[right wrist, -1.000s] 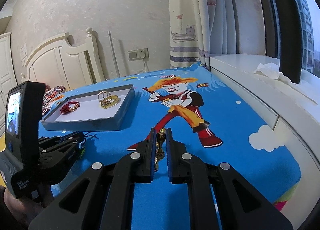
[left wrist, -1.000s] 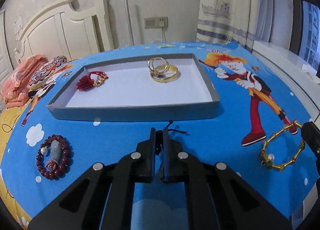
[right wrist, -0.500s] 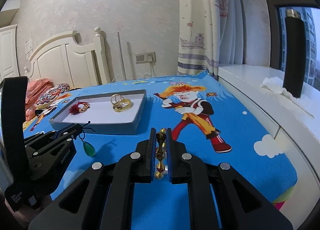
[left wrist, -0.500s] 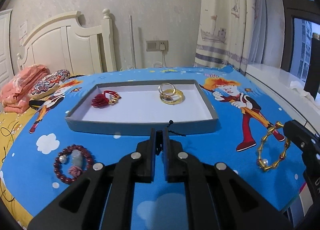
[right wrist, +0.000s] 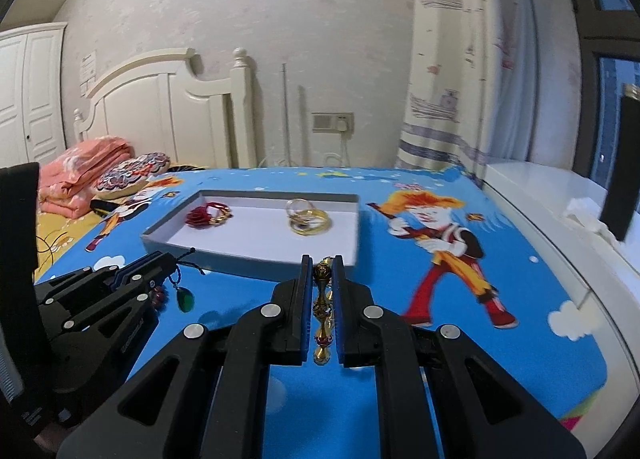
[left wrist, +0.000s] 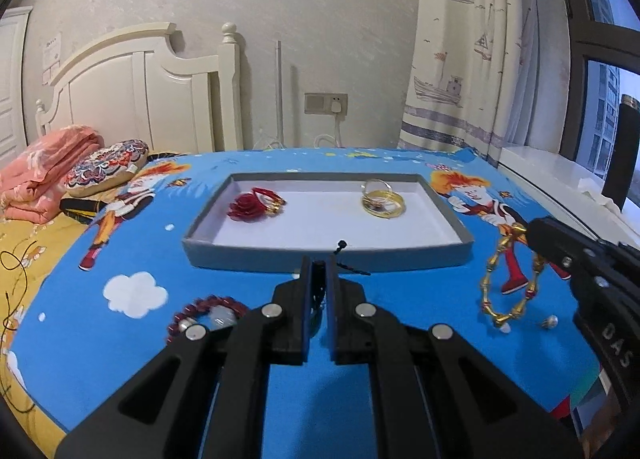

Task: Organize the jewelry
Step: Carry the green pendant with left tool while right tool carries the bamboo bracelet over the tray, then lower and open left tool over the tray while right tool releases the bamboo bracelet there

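Left wrist view. The left gripper (left wrist: pixel 319 267), matt black plastic with blue pad faces, is clenched on a thin black cord (left wrist: pixel 343 255) whose knotted end sticks up above the tips; the rest of the necklace hangs out of sight below the fingers. Just beyond the tips lies a shallow rectangular tray (left wrist: pixel 256 261) with grey card walls and a smooth white floor. In the tray, at left, rests a red fabric rose bracelet (left wrist: pixel 250 206) with gold-coloured beads; at right, a cluster of thin polished gold bangles (left wrist: pixel 382 203). On the blue cartoon-printed cloth (left wrist: pixel 100 259), left of the fingers, lies a ring of round dark-red beads (left wrist: pixel 208 309), partly hidden by the gripper. At right the black right gripper (left wrist: pixel 532 229) holds a gold segmented bracelet (left wrist: pixel 510 283), which dangles as a loop above the cloth, with a pearl-like bead at its lower end.

Right wrist view. The right gripper (right wrist: pixel 323 263) is clamped on the gold segmented bracelet (right wrist: pixel 322 299), seen edge-on as a column of turned, bulb-shaped metal links between the blue pads. At left the left gripper (right wrist: pixel 170 257) pinches the black cord (right wrist: pixel 188 257), from which a glossy green teardrop pendant (right wrist: pixel 185 299) hangs free above the cloth. The tray (right wrist: pixel 244 259) lies ahead, between the two grippers, holding the rose bracelet (right wrist: pixel 202 216) and the bangles (right wrist: pixel 308 219). Folded salmon-pink bedding (right wrist: pixel 88 171) and a patterned round cushion (right wrist: pixel 132 173) sit at the far left, before a cream panelled headboard (right wrist: pixel 160 107).
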Motion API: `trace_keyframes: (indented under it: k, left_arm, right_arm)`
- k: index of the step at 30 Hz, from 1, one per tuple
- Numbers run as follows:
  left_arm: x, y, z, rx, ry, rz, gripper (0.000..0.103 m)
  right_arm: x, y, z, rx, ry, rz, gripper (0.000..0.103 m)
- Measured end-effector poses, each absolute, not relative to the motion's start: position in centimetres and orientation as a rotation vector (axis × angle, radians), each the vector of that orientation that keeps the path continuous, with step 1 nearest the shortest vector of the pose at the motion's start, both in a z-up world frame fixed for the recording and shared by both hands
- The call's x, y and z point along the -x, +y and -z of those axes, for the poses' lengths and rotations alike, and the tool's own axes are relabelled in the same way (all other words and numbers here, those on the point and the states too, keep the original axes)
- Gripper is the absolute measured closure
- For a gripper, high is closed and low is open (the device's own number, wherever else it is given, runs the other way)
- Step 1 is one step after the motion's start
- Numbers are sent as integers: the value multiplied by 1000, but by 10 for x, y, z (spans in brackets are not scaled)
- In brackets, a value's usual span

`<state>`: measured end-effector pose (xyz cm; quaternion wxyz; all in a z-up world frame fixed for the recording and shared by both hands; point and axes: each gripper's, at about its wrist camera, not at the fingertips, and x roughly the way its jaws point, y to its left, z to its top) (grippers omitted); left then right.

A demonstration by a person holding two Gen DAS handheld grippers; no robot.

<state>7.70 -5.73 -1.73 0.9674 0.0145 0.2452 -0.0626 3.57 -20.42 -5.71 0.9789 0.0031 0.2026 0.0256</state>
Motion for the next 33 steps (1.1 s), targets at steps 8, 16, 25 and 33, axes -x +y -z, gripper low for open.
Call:
trace_keyframes:
  k: [8,16,25,33]
  left_arm:
    - [-92,-36,2,-30,463,97,97]
    - [-128,-30,-10,-48,466,70,97]
    - [-195,-19,-14,-16,529,38,97]
    - [-218,-15,-3,-22,556,18,97]
  right_arm:
    - [-67,-176,42,15,390,-87,94]
    - [-104,-151,28,41,376,-104,94]
    - [-154,-141,31,39,410,-103,94]
    - [-164,-139,42,-18,411,-52,94]
